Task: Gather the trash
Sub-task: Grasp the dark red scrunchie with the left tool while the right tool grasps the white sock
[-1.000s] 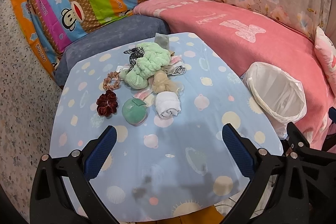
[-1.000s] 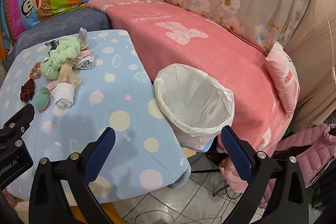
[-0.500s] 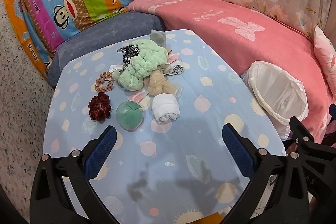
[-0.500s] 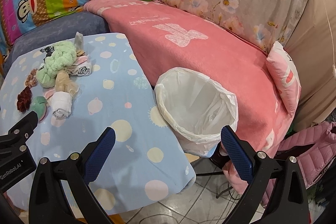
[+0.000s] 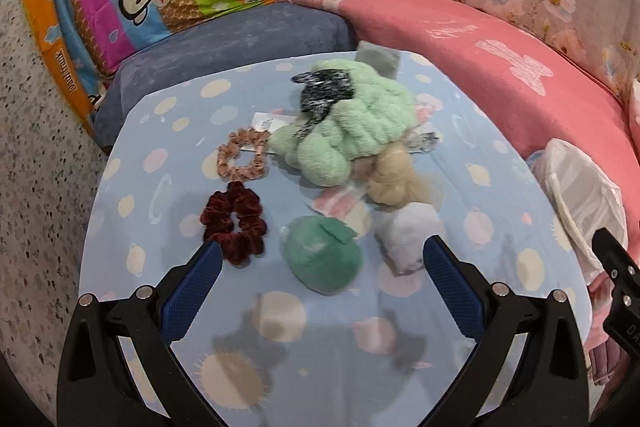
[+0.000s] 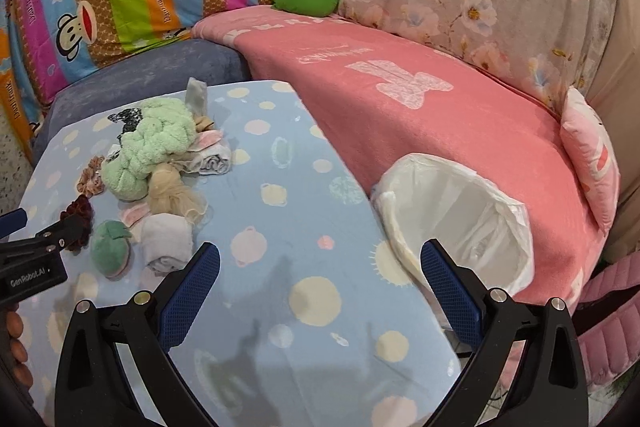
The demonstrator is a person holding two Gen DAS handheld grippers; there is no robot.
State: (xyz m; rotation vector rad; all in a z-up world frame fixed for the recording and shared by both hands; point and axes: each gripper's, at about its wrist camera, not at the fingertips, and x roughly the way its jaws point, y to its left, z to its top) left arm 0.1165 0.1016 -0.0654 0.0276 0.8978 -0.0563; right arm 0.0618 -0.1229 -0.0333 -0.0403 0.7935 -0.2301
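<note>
We are at the approach step of collecting the trash, with nothing picked up yet. Our left gripper [image 5: 320, 263] hangs spread wide and empty just above the near edge of the pile, its fingers bracketing the round green felt piece [image 5: 322, 257], with the dark red scrunchie [image 5: 235, 225] close by the left finger and the rolled white cloth [image 5: 408, 235] by the right one. Farther back on the tabletop [image 5: 340, 347] lie the peach scrunchie [image 5: 242, 159], the fluffy mint-green bundle [image 5: 352, 131] and a beige knotted piece [image 5: 394, 179], touching one another in a heap. Our right gripper [image 6: 320, 277] is likewise spread and holds nothing, poised over the tabletop's right edge beside the white-lined bin [image 6: 460, 215], which stands just off that edge against the pink sofa cover [image 6: 400, 115]. We judge that the next move calls for lowering the left gripper onto the green felt piece, clenching on it alone without snagging its neighbours, then carrying it right to the bin.
</note>
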